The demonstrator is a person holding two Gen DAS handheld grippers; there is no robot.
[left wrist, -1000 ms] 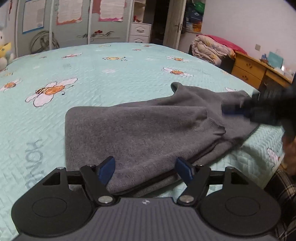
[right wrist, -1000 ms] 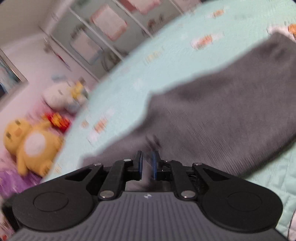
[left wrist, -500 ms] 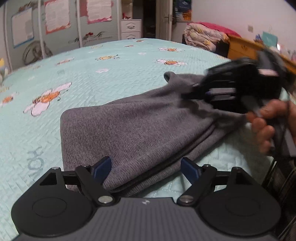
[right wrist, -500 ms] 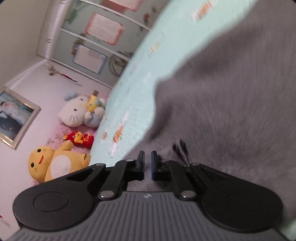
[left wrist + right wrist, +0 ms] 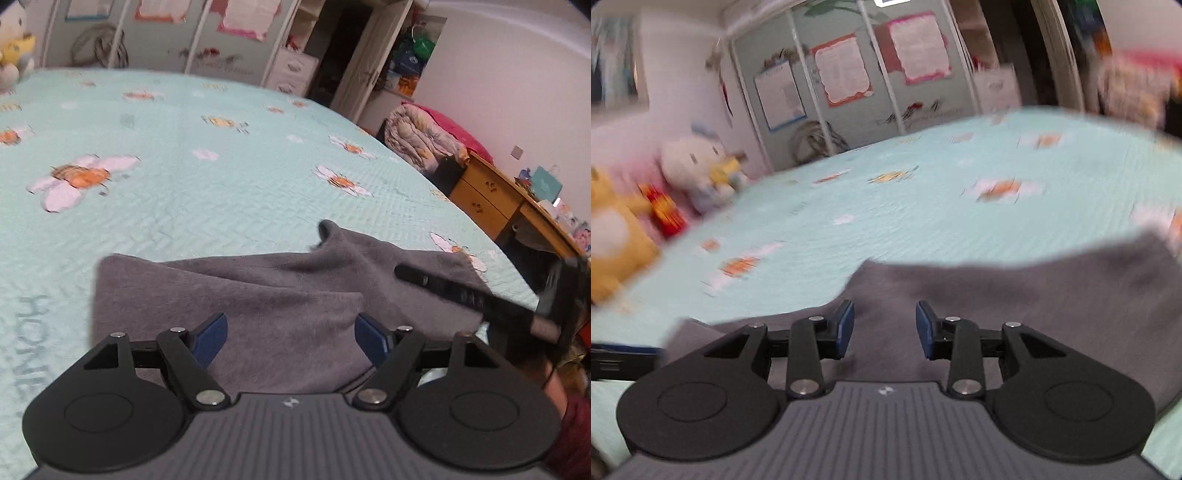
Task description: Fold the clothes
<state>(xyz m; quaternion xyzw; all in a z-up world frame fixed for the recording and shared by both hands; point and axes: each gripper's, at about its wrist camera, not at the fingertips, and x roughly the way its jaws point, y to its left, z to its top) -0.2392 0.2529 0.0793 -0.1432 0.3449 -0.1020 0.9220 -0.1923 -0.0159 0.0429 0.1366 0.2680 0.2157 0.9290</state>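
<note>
One grey garment lies folded on the bed, near its front edge. Two claws hang over it. The left claw stands wide, its blue pads clear of the cloth, gripping nothing. The right claw is about half open; its jaws have just been opening, with grey cloth below the gap and nothing pinched. The bedspread is mint green with flower prints and the word "HOME" at the left. Three soft toys sit beside the bed, blurred. Wall posters cannot be read.
</note>
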